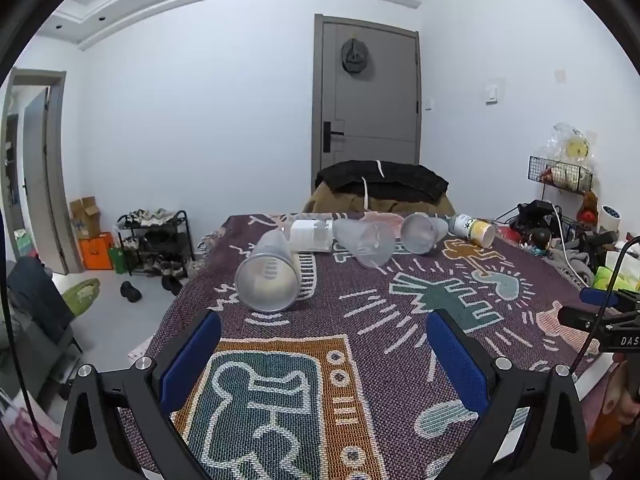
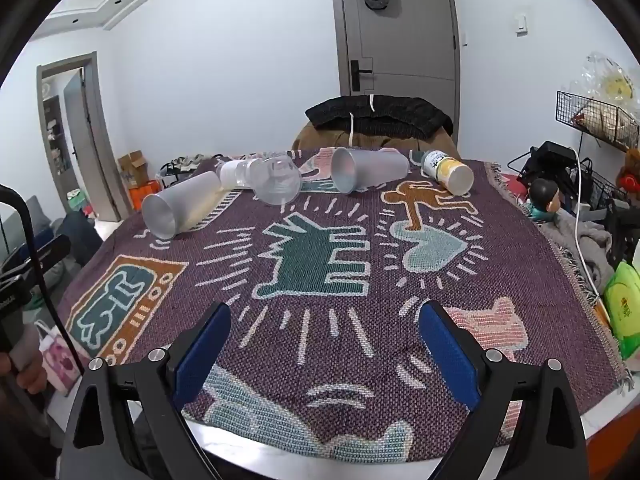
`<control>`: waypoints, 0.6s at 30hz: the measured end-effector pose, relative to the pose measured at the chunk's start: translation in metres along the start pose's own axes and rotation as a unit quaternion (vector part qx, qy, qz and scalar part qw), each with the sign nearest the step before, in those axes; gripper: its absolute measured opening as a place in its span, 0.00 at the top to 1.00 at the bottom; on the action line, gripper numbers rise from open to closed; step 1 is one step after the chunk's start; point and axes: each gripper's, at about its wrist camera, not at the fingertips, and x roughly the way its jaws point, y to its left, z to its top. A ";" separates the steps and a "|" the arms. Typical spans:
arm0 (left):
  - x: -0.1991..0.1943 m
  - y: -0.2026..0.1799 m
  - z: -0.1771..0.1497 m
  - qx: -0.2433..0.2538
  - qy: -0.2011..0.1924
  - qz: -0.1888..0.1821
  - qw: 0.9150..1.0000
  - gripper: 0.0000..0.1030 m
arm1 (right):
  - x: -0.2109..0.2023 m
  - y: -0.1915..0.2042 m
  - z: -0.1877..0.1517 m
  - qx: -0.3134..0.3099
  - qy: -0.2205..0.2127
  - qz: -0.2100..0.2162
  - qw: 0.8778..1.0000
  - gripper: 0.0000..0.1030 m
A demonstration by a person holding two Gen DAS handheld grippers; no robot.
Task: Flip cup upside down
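Several cups lie on their sides along the far edge of the table. The nearest is a frosted cup [image 1: 270, 276], mouth toward me, also in the right wrist view [image 2: 180, 210]. Beyond lie a white cup [image 1: 311, 235], a clear cup [image 1: 366, 242] [image 2: 278, 184], another frosted cup [image 1: 422, 232] [image 2: 368, 174] and a yellow-and-white cup [image 1: 474, 230] [image 2: 446, 176]. My left gripper [image 1: 324, 330] is open and empty, just short of the nearest cup. My right gripper [image 2: 325, 318] is open and empty above the middle of the patterned cloth [image 2: 320, 264].
A chair draped with dark clothes [image 2: 378, 120] stands behind the table. Clutter, a wire rack [image 2: 596, 118] and a white cable [image 2: 580, 216] lie to the right. A shoe rack [image 1: 156, 242] and boxes are on the floor at left. The table's front edge [image 2: 360, 468] is close.
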 end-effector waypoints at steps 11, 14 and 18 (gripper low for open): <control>-0.005 -0.002 0.003 0.003 -0.004 -0.006 1.000 0.00 | 0.001 -0.001 0.001 0.004 0.002 -0.004 1.000 0.07; -0.005 -0.001 0.004 0.003 -0.004 -0.006 1.000 0.00 | -0.003 -0.002 0.002 0.005 0.002 -0.006 1.000 0.07; -0.005 -0.001 0.005 0.003 -0.005 -0.007 1.000 0.00 | -0.003 -0.002 0.002 0.005 0.001 -0.006 1.000 0.07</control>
